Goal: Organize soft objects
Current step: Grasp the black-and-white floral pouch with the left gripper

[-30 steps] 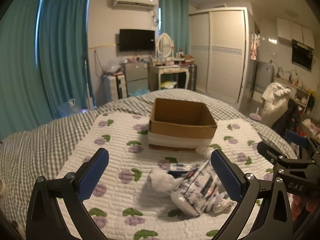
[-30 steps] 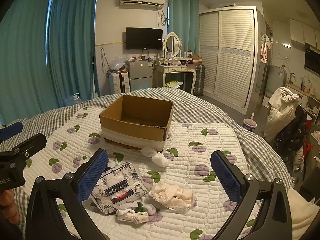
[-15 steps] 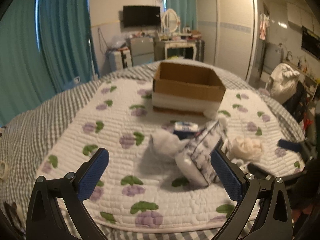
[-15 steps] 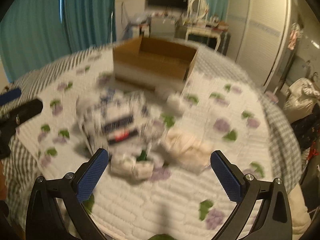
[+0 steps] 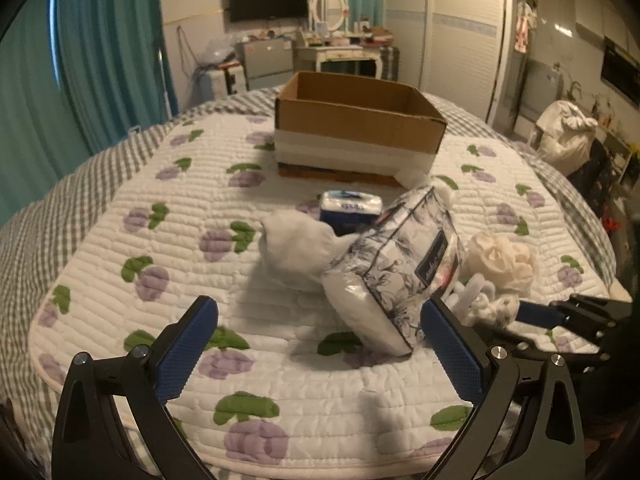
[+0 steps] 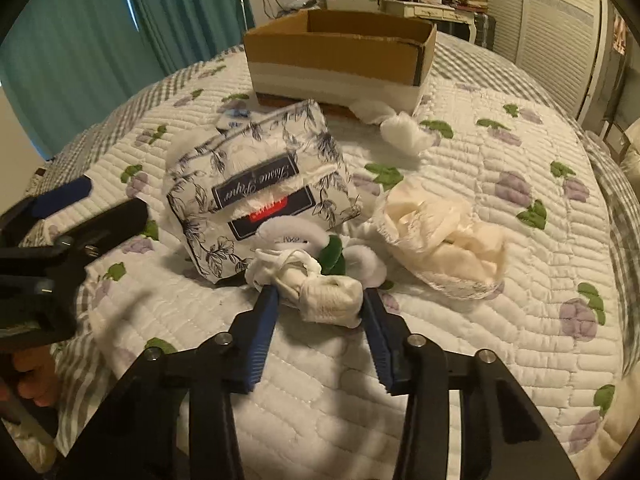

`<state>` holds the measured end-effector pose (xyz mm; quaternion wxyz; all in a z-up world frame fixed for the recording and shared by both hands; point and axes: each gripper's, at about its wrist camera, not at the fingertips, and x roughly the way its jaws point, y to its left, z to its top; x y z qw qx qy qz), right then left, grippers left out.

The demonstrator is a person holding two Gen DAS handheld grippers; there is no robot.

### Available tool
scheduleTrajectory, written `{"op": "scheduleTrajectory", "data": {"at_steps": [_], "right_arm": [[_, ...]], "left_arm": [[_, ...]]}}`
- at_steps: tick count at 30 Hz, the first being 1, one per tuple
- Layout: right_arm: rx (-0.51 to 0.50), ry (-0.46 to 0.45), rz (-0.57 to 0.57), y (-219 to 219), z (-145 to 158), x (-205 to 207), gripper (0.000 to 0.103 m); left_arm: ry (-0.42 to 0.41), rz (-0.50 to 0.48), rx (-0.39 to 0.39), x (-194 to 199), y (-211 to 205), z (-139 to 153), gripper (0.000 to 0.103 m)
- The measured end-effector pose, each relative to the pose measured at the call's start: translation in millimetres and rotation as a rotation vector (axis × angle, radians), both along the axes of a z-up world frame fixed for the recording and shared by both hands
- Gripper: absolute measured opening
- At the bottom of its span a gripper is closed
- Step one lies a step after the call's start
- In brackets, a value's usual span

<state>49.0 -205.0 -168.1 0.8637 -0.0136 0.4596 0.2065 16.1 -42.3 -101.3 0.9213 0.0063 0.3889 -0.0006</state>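
Quilted bed [image 5: 168, 264], left hand-held gripper [image 5: 320, 320] spread wide, right hand-held gripper [image 6: 318, 294] pinching sock bundle [image 6: 320, 286] beside tissue pack [image 6: 260, 192]

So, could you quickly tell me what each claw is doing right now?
Left claw: open, holding nothing.
Right claw: closed around the white rolled sock, still on the quilt.

Both grippers look the same: left gripper [image 5: 318, 340] and right gripper [image 6: 320, 312] have black angular frames, silver screws behind the jaws, and blue textured pads [image 6: 262, 336].
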Motion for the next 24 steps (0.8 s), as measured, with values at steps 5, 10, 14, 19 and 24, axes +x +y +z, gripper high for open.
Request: {"op": "scheduleTrajectory", "data": {"at_steps": [5,10,14,19,24], "right_arm": [[0.037,-0.047,0.009,-14.7,21.6,-6.7,0.031],[0.047,-0.12,0.018,-23.9,44.3,-13.4,0.03],[0.055,-0.176,-0.027,-39.1,58.0,-5.1,0.03],[0.065,-0.182,-0.077,-53.2,54.6,13.2,0.03],[0.067,-0.152,-0.085,-56.1,39.7,26.3,0.03]], "left_arm": [[0.001,-0.026,0.005,0.4,-11.7,1.8,0.102],[0.02,-0.037,0.005,8.5,-19.8,-0.9,0.094],[0.069,-0.027,-0.008,27.0,-21.1,-10.7,0.09],[0.142,-0.054,-0.035,51.3,-28.4,-28.3,0.074],[0.148,-0.071,-0.025,55.6,-30.4,-32.9,0.059]]}}
